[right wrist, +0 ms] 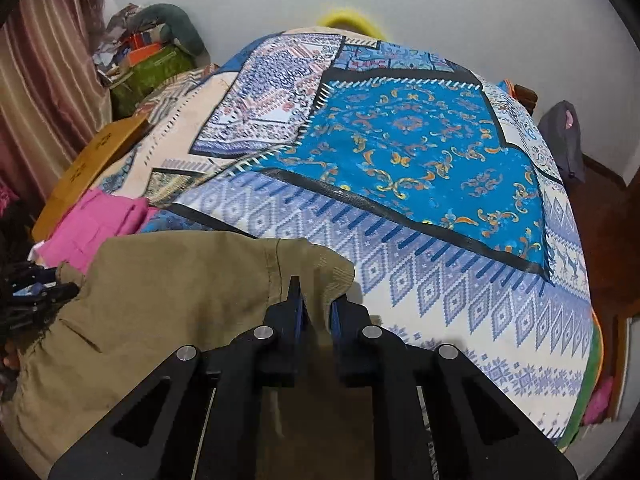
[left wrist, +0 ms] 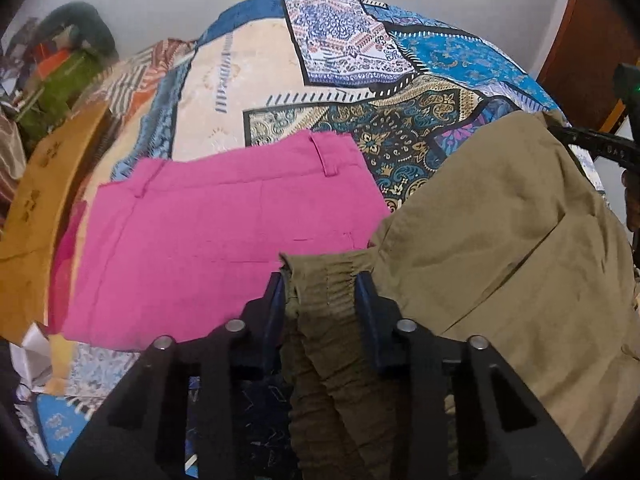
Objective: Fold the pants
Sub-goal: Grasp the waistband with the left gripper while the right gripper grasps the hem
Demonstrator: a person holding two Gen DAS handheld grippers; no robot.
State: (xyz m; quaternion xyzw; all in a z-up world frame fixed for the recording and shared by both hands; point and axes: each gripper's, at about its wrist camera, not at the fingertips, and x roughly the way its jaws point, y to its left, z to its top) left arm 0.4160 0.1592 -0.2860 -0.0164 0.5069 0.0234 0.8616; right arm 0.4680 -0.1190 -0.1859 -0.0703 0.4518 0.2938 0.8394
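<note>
Olive-khaki pants (left wrist: pixel 500 240) hang stretched between both grippers above a bed. My left gripper (left wrist: pixel 320 280) is shut on the gathered elastic waistband (left wrist: pixel 332 284) of the pants, which bunches down between the fingers. My right gripper (right wrist: pixel 318 300) is shut on the other edge of the same khaki pants (right wrist: pixel 180 300). In the right wrist view the left gripper (right wrist: pixel 44 288) shows at the far left edge, on the cloth. In the left wrist view part of the right gripper (left wrist: pixel 600 148) shows at the right edge.
Folded pink pants (left wrist: pixel 224 232) lie on the patterned blue bedspread (right wrist: pixel 420 160), left of the khaki pants. A mustard-yellow folded garment (left wrist: pixel 44 200) lies further left. A pile of clutter (right wrist: pixel 148 56) sits at the bed's far left corner, by the curtain. The wall is behind.
</note>
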